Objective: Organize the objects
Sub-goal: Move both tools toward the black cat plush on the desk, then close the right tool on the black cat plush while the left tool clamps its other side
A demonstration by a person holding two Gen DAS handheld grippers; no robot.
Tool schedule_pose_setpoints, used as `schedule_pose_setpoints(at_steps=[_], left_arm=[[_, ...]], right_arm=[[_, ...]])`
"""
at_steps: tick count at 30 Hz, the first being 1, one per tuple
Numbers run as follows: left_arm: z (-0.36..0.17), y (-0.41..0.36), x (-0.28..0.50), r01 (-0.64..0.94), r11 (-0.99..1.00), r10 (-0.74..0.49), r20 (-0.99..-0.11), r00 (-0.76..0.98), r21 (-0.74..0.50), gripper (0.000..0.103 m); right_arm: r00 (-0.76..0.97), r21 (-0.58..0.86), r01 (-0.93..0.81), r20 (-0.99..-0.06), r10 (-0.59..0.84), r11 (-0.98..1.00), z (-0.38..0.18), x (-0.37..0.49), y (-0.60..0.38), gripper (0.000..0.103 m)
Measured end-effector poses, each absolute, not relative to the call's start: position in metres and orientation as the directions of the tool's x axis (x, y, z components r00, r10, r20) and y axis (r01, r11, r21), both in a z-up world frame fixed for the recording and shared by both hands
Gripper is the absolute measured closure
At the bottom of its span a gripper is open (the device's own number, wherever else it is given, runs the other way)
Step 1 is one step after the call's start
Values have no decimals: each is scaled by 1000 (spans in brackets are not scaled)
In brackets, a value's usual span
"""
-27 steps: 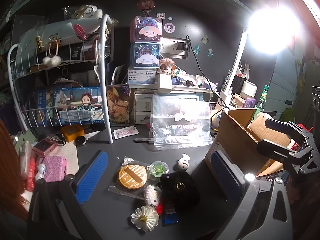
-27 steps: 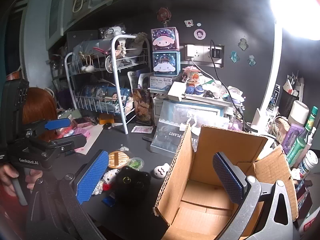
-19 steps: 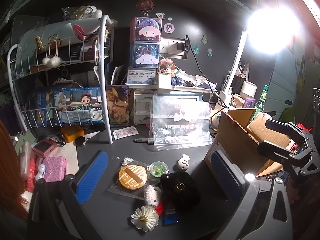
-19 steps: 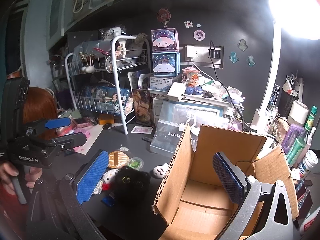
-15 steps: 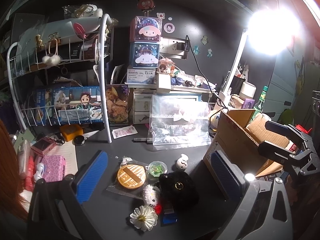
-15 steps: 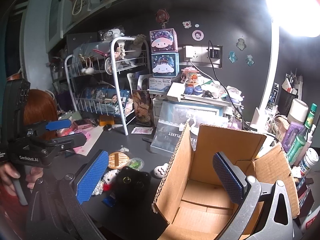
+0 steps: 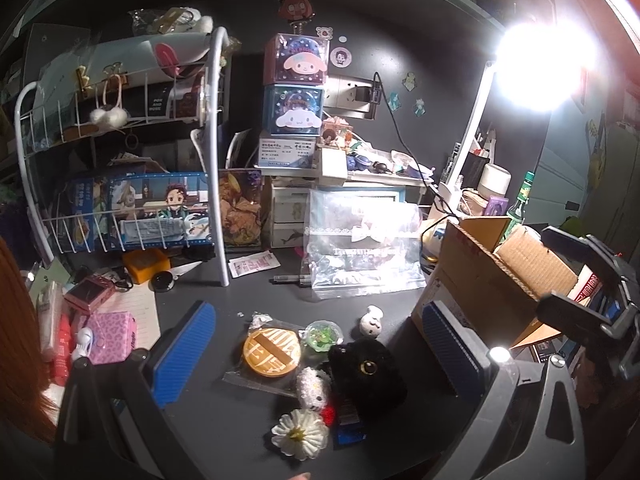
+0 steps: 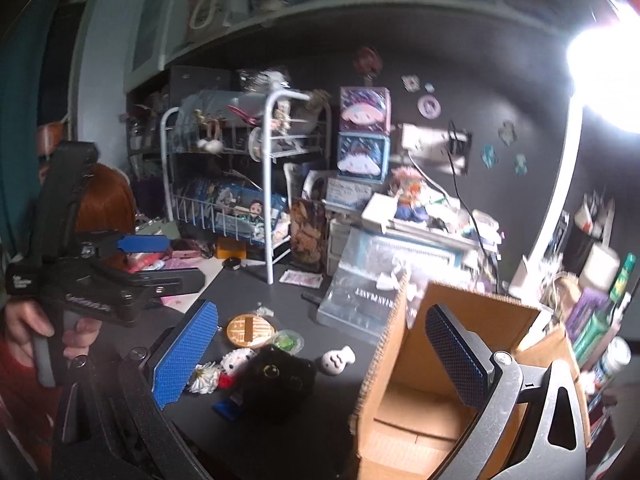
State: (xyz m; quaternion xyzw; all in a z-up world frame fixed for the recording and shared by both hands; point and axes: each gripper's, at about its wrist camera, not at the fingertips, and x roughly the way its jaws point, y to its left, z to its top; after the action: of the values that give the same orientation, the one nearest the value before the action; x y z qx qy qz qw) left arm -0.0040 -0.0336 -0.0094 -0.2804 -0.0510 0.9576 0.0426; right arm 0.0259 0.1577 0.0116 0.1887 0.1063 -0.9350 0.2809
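Small items lie clustered on the dark desk: a black cat plush (image 7: 366,372) (image 8: 280,376), a white kitty charm (image 7: 312,386), a white fabric flower (image 7: 300,434), an orange round badge in plastic (image 7: 272,352) (image 8: 246,330), a green jelly cup (image 7: 322,334) and a white ghost figure (image 7: 371,320) (image 8: 338,360). An open, empty cardboard box (image 8: 460,384) (image 7: 488,276) stands to their right. My left gripper (image 7: 316,354) is open above the cluster. My right gripper (image 8: 320,360) is open, straddling the box's left wall.
A white wire rack (image 7: 120,152) with boxes stands at the back left. Stacked character boxes (image 7: 296,84), small drawers and a clear bag (image 7: 360,256) line the back. A lamp (image 7: 540,68) glares at the right. Bottles (image 8: 600,320) crowd the far right. A pink case (image 7: 110,336) lies left.
The right wrist view has swung and blurred, shifting left and down a little. The left gripper has barely moved. Both stay open and empty.
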Motion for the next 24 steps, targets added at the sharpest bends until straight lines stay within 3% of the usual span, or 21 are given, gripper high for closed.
schedule_pose_setpoints(at_steps=[4, 6, 8, 10, 15, 24], left_arm=[[-16, -52, -4, -39, -993, 92, -538, -838, -110, 1], [-21, -61, -4, -41, -992, 99, -545, -832, -118, 1], [-27, -70, -5, -34, -991, 99, -555, -826, -126, 1], [-34, -77, -6, -31, -991, 98, -564, -820, -128, 1], [-51, -87, -8, -51, -986, 134, -581, -803, -157, 1], [-74, -85, -17, -88, -978, 188, -607, -772, -191, 1]], right_arm=[[-744, -125, 617, -414, -524, -777, 8, 37, 128, 0], [-718, -110, 635, -448, -532, -765, 0, 34, 114, 5], [-682, -78, 655, -489, -544, -751, -13, 28, 103, 20], [-649, -48, 666, -530, -545, -745, -30, 21, 95, 24], [-548, 87, 660, -623, -558, -746, -82, 2, 87, 26], [-550, 206, 491, -680, -485, -846, -144, -31, 107, 26]])
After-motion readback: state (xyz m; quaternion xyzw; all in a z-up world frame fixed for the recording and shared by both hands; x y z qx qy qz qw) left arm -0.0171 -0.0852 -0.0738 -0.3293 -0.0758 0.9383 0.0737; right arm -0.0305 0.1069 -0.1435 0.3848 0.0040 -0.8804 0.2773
